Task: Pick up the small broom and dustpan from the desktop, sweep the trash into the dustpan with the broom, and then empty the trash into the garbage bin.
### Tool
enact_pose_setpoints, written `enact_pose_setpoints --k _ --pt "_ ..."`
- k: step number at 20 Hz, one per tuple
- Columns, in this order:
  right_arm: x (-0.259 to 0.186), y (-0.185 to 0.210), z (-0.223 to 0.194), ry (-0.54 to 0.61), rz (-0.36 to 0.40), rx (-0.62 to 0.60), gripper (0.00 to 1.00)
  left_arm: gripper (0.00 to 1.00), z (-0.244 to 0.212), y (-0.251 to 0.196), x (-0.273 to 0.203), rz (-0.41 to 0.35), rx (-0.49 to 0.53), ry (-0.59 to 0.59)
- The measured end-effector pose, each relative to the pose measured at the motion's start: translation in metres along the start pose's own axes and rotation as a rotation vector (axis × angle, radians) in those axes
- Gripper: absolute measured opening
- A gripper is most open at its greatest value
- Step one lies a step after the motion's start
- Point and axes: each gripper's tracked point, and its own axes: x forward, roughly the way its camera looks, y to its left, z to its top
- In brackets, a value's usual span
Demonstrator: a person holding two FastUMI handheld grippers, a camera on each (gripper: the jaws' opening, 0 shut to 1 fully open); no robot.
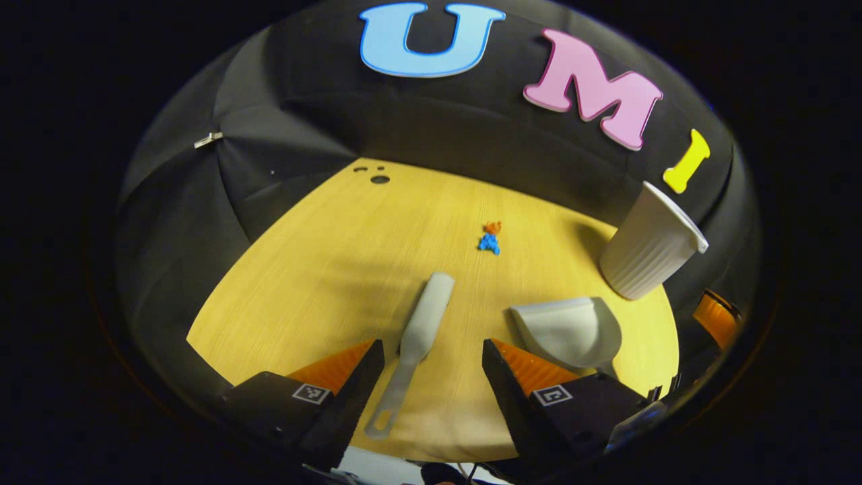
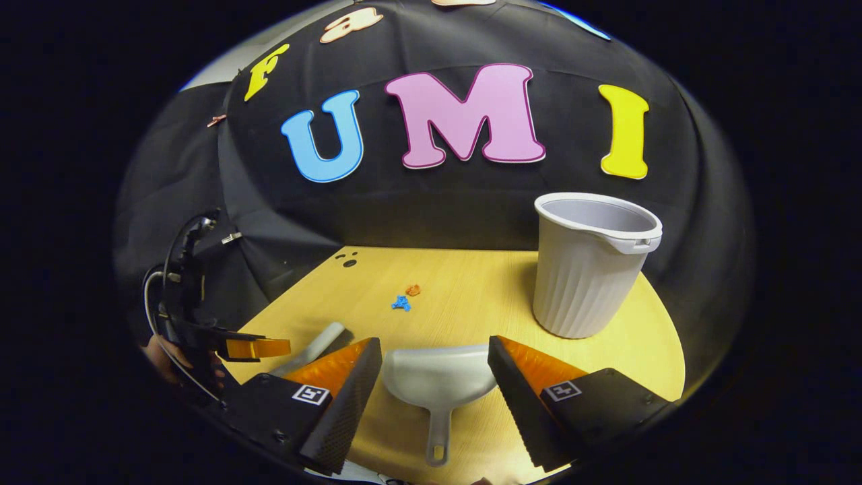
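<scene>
Overhead, left gripper (image 1: pixel 432 360) spread wide astride the broom (image 1: pixel 419 337), right gripper (image 2: pixel 434 364) likewise agape over the dustpan (image 2: pixel 438 380).

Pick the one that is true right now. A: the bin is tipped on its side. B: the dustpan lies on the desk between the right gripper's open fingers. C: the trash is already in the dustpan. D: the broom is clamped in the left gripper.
B: in the right gripper view the dustpan lies flat on the desk between the spread fingers of the right gripper.
</scene>
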Motion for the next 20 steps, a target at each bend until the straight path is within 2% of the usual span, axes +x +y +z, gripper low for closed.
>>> enact_pose_setpoints --k 3,8,12,16,18,19,20 --pt "0.001 -0.003 -0.015 0.039 0.003 0.000 0.99 0.94 -0.014 0.005 0.024 -0.006 0.086 0.097" --pt "-0.002 -0.008 -0.037 0.091 0.004 -0.005 0.99 0.93 -0.041 0.014 0.065 -0.020 0.162 0.267" --pt "-0.005 -0.017 -0.047 0.116 -0.029 0.037 0.99 0.93 -0.056 0.021 0.090 -0.019 0.204 0.350" --pt "-0.011 -0.024 -0.060 0.152 -0.069 0.099 0.99 0.93 -0.060 0.030 0.105 0.009 0.236 0.357" --pt "-0.017 -0.027 -0.063 0.158 -0.093 0.114 0.99 0.90 -0.058 0.033 0.108 0.016 0.278 0.353" --pt "-0.018 -0.028 -0.065 0.162 -0.104 0.121 0.99 0.80 -0.060 0.032 0.108 0.010 0.283 0.364" --pt "-0.020 -0.027 -0.067 0.167 -0.113 0.131 0.99 0.75 -0.060 0.031 0.108 0.010 0.287 0.365"
